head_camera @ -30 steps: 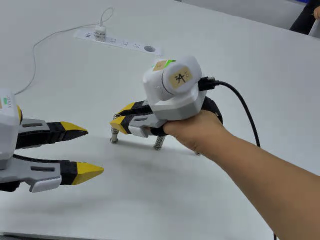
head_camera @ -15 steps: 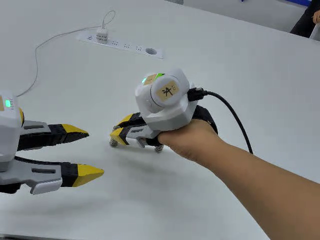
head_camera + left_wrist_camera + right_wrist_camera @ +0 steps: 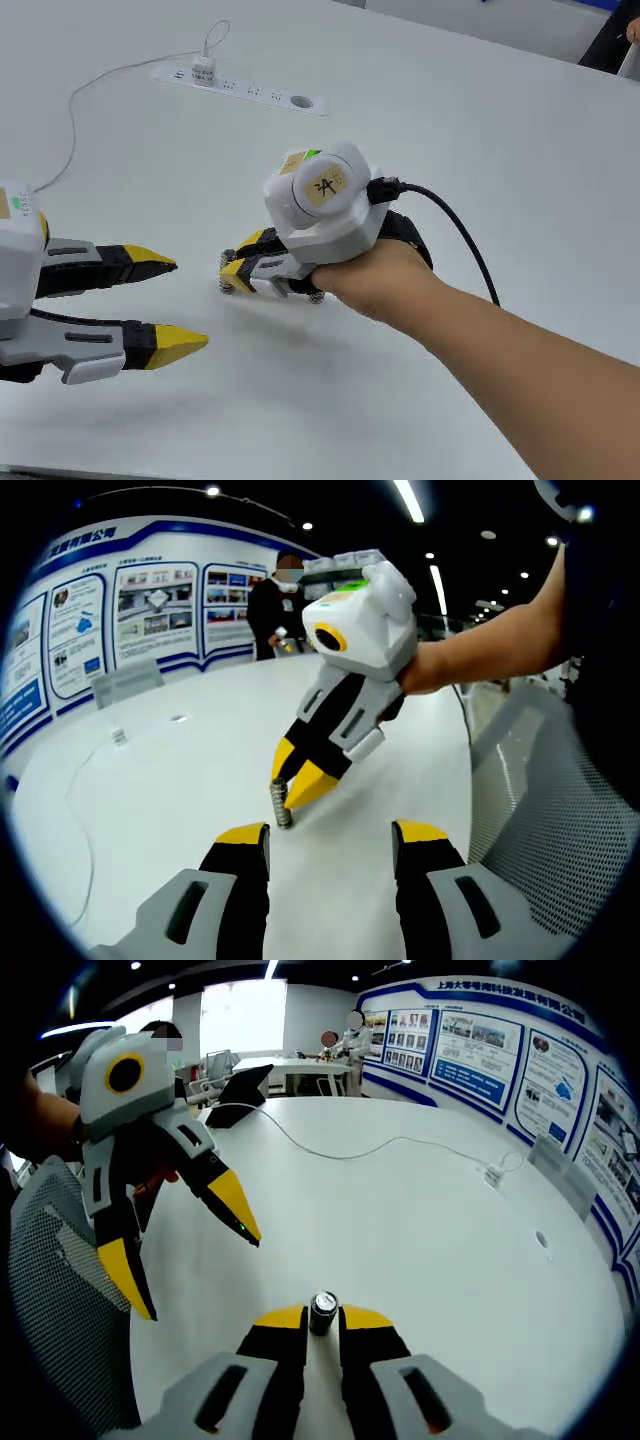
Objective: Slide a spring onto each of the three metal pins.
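Right tongs [image 3: 238, 272], held in a person's hand [image 3: 375, 280], tip down to the white desk [image 3: 470, 130]. They are clenched at the top of a coiled silver metal spring [image 3: 281, 805], which sits on an upright metal pin [image 3: 322, 1310] standing on the desk. In the right gripper view the pin's dark top shows between the nearly closed jaws. A second small metal pin [image 3: 316, 296] stands just beside, under the hand. Left tongs [image 3: 180, 303] hover well apart, released, jaws wide, holding nothing. A white power strip [image 3: 240, 87] lies far back.
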Demonstrator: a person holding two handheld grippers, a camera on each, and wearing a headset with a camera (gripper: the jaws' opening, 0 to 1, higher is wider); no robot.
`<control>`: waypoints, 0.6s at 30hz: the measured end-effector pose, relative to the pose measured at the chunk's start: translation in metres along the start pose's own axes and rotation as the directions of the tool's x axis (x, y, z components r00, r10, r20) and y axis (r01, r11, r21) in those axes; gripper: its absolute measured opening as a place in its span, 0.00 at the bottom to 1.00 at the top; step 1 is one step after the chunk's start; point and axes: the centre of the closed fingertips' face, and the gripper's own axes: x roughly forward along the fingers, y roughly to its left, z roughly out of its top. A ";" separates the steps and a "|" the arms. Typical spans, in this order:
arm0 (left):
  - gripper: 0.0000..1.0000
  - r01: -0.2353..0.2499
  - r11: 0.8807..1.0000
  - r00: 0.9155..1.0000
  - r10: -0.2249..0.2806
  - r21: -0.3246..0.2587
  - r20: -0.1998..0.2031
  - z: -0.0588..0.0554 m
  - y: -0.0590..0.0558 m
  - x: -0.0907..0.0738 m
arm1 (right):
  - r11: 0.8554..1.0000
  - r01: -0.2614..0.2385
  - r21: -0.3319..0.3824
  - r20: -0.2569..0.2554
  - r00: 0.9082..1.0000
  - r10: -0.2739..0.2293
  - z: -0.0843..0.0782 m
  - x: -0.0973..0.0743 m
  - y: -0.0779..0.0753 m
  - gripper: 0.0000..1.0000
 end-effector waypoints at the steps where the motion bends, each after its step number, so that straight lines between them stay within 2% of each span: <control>1: 0.51 0.000 1.000 1.000 0.000 0.000 0.001 0.000 0.000 0.000 | 1.000 0.002 -0.001 0.003 1.000 -0.002 0.001 -0.001 0.000 0.14; 8: 0.51 0.000 1.000 1.000 0.000 0.000 0.003 0.002 0.000 0.001 | 1.000 0.020 -0.017 0.025 0.999 -0.020 0.008 -0.011 0.001 0.16; 18: 0.52 -0.003 1.000 1.000 0.003 0.004 0.008 0.004 0.001 0.002 | 0.998 0.056 -0.016 0.084 0.995 -0.054 0.021 -0.039 -0.001 0.19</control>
